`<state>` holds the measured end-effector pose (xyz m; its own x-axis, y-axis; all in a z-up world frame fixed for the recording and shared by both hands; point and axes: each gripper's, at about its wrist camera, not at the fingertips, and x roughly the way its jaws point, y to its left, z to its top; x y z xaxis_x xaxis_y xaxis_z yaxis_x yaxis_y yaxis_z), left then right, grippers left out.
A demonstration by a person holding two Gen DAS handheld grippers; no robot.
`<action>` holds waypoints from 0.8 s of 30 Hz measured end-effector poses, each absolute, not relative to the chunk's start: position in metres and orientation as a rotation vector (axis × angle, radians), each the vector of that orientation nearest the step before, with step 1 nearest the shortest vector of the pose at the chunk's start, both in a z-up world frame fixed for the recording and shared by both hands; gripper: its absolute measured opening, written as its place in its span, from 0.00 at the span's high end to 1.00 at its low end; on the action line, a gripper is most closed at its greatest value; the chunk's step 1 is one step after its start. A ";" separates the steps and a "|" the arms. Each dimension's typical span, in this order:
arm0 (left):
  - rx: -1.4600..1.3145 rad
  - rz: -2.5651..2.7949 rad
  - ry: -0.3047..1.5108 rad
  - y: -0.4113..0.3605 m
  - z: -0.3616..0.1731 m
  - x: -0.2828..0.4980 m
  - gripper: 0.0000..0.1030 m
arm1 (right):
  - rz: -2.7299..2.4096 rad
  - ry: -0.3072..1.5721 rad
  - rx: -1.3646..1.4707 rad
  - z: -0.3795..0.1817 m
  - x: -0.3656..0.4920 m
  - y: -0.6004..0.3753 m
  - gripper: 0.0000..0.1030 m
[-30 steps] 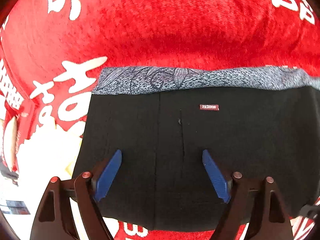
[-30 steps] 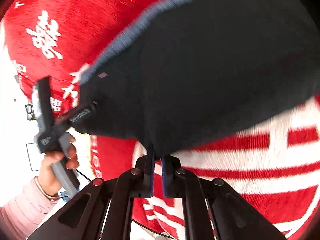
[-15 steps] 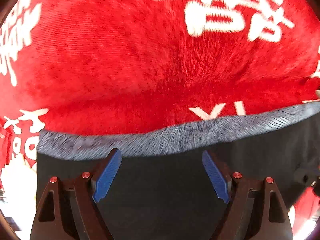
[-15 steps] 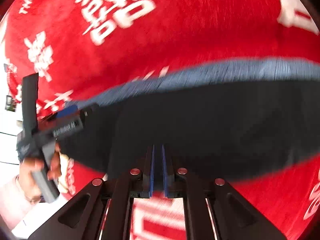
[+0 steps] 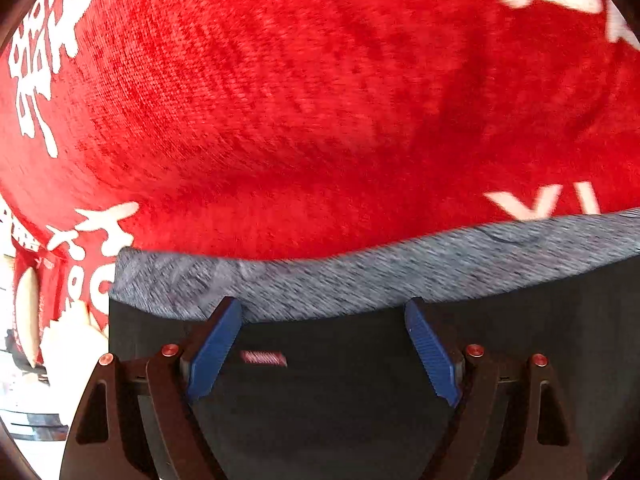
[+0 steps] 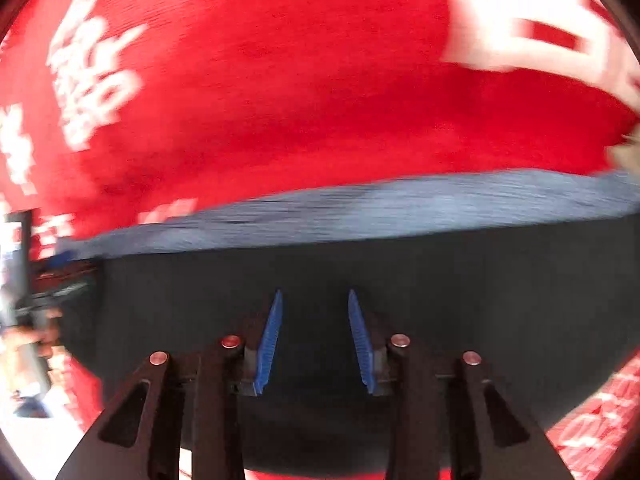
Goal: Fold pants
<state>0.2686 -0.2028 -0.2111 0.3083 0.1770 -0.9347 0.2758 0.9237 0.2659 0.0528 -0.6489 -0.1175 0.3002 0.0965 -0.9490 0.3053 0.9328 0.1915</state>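
Observation:
The black pants [image 5: 328, 400] with a grey patterned waistband [image 5: 360, 276] lie folded on the red cloth. A small red label [image 5: 264, 358] shows between my left fingers. My left gripper [image 5: 324, 312] is open, just above the pants near the waistband. In the right wrist view the pants [image 6: 440, 292] fill the lower half, with the waistband [image 6: 380, 208] across the middle. My right gripper [image 6: 314, 298] is open over the black fabric and holds nothing. The left gripper [image 6: 48, 280] shows blurred at the left edge.
A red plush cloth [image 5: 280, 100] with white characters covers the surface in both views [image 6: 280, 80]. Its left edge and a white floor area [image 5: 24, 392] show at the far left. A person's hand [image 6: 36, 340] is at the left of the right wrist view.
My right gripper has opened and let go of the pants, which now lie flat. Both grippers have moved forward towards the waistband.

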 end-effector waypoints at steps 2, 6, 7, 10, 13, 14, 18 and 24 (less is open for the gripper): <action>0.377 -0.108 1.279 -0.212 -0.198 0.258 0.18 | -0.201 1.259 0.424 -0.115 0.035 -0.685 0.63; 0.373 -0.252 1.258 -0.259 -0.161 0.223 0.17 | -0.359 1.229 0.431 -0.098 0.006 -0.729 0.63; 0.360 -0.298 1.252 -0.276 -0.152 0.213 0.18 | -0.398 1.212 0.434 -0.093 -0.002 -0.739 0.63; 0.318 -0.413 1.245 -0.328 -0.139 0.193 0.17 | -0.484 1.184 0.446 -0.087 -0.020 -0.770 0.63; 0.348 -0.457 1.249 -0.389 -0.150 0.173 0.17 | -0.523 1.228 0.483 -0.101 -0.025 -0.794 0.63; 0.345 -0.458 1.262 -0.403 -0.155 0.169 0.17 | -0.527 1.221 0.494 -0.102 -0.024 -0.798 0.63; 0.344 -0.441 1.278 -0.444 -0.173 0.158 0.17 | -0.477 1.156 0.438 -0.092 0.000 -0.817 0.63; 0.333 -0.386 1.323 -0.448 -0.193 0.149 0.17 | -0.459 1.228 0.411 -0.130 0.041 -0.856 0.64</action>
<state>0.1492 -0.4481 -0.1934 0.1996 -0.0832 -0.9763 0.4550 0.8903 0.0172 0.0409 -0.8560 -0.1297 0.2670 -0.1127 -0.9571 0.5431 0.8380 0.0529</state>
